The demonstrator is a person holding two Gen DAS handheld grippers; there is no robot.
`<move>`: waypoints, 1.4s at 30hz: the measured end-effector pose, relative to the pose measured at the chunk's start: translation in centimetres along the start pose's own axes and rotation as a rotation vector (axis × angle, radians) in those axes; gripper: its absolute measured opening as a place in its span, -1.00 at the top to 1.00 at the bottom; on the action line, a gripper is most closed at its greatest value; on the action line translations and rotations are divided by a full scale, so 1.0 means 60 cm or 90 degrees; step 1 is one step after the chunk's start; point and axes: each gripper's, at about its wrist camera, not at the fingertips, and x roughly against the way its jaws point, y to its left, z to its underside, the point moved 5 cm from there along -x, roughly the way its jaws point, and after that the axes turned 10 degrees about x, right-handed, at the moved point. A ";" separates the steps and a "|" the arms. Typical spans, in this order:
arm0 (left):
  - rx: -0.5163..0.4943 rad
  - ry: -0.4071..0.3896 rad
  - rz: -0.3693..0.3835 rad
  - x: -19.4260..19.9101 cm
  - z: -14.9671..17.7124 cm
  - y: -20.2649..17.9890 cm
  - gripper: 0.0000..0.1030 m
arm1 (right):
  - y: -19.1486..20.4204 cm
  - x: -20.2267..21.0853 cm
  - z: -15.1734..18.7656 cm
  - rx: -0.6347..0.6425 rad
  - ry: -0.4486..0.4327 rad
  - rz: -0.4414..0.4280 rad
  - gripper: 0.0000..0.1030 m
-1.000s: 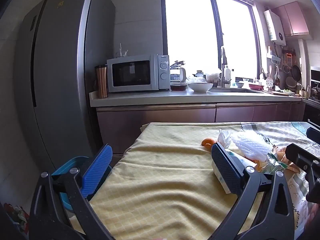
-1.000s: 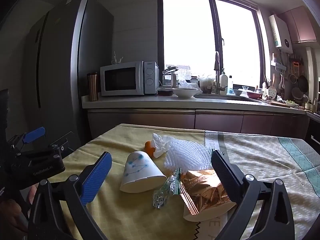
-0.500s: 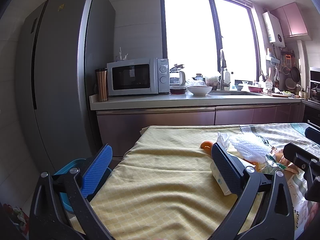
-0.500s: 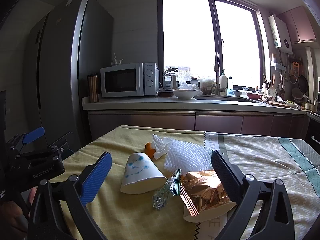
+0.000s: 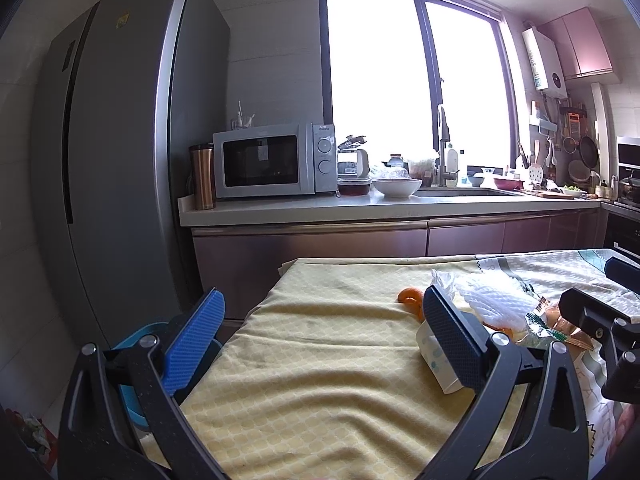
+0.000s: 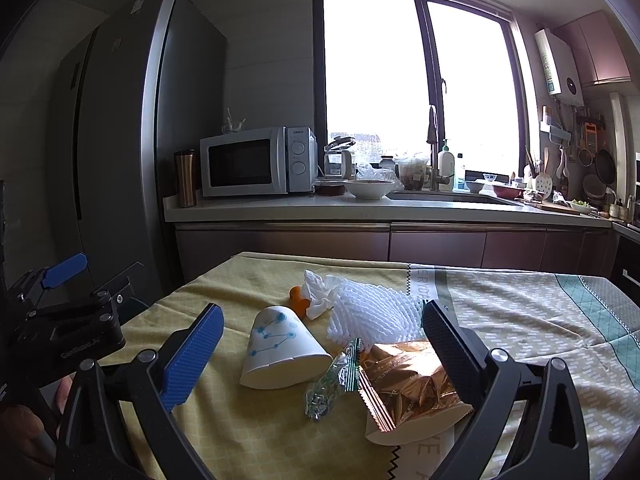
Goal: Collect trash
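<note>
Right tool [image 6: 320, 350], lower centre of the right wrist view: jaws spread wide, holding nothing, poised above the trash pile. Framed between its fingers lie a paper cup [image 6: 282, 354] on its side, a crumpled green-and-silver wrapper [image 6: 332, 380] just beside it, and a gold snack bag [image 6: 406, 386] against the right finger. Beyond these, at mid-frame, sit a white foam net [image 6: 372, 312], a crumpled tissue [image 6: 318, 294] and a scrap of orange peel [image 6: 297, 295], all on the table [image 6: 520, 320].

Left tool [image 5: 320, 338], lower centre of the left wrist view: jaws likewise wide and empty, over bare yellow cloth, with the pile to the right of the frame. A blue bin [image 5: 132, 392], partly hidden, shows at lower left beside the table.

Progress, as judged: every visible item lies uncollected; no grasp has begun, so the whole pile remains to be moved.
</note>
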 end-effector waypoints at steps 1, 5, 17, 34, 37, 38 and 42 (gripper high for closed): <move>0.000 0.000 0.000 0.000 0.000 0.001 -0.91 | 0.000 0.002 0.002 0.000 -0.002 0.000 -0.87; 0.002 0.000 0.000 -0.001 0.000 0.001 -0.91 | 0.000 0.002 0.002 -0.001 -0.001 0.000 -0.87; 0.003 0.001 0.001 0.000 0.001 -0.001 -0.91 | -0.003 0.001 0.005 -0.004 0.000 -0.002 -0.87; 0.000 0.006 0.003 -0.003 0.005 -0.005 -0.91 | -0.006 -0.003 0.013 -0.007 0.001 -0.004 -0.87; 0.000 0.006 0.002 -0.003 0.006 -0.006 -0.91 | -0.006 -0.004 0.013 -0.008 0.001 -0.005 -0.87; 0.000 0.006 0.002 -0.003 0.006 -0.006 -0.91 | -0.005 -0.005 0.014 -0.008 0.001 -0.004 -0.87; -0.001 0.006 0.003 -0.003 0.006 -0.006 -0.91 | -0.006 -0.004 0.015 -0.008 0.001 -0.005 -0.87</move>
